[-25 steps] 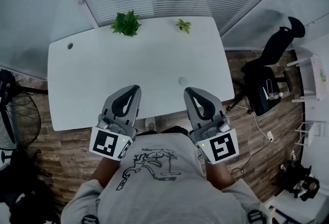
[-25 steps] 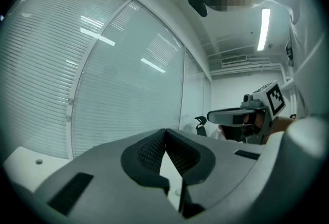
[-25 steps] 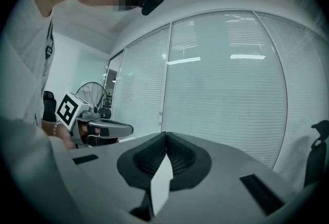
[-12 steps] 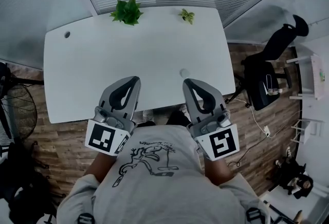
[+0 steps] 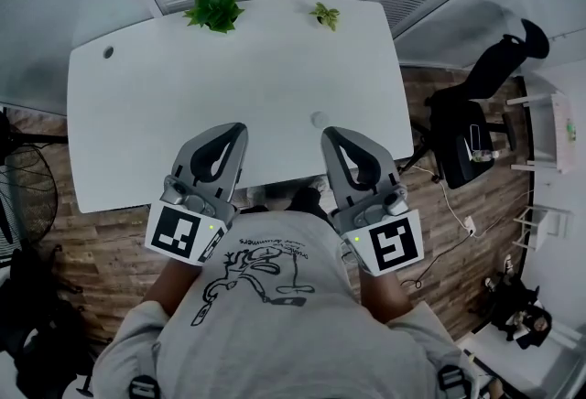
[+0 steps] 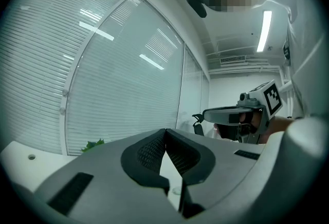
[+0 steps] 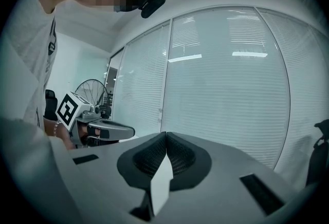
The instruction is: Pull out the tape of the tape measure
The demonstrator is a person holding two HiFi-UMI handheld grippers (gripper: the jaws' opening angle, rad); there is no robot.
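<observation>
Hardly shifted since a second ago, both tools level over the near edge of the white table (image 5: 229, 77). Left gripper (image 5: 240, 129) pressed together, pinching nothing. Small round tape measure (image 5: 319, 119) lying untouched just ahead of right gripper (image 5: 328, 133), likewise pressed together, empty.

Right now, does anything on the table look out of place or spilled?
Nothing stands out. The larger plant and the smaller plant sit at the white table's far edge; a small round pale object lies alone near the right gripper; nothing is spilled. That gripper and the left gripper are shut and empty.
</observation>
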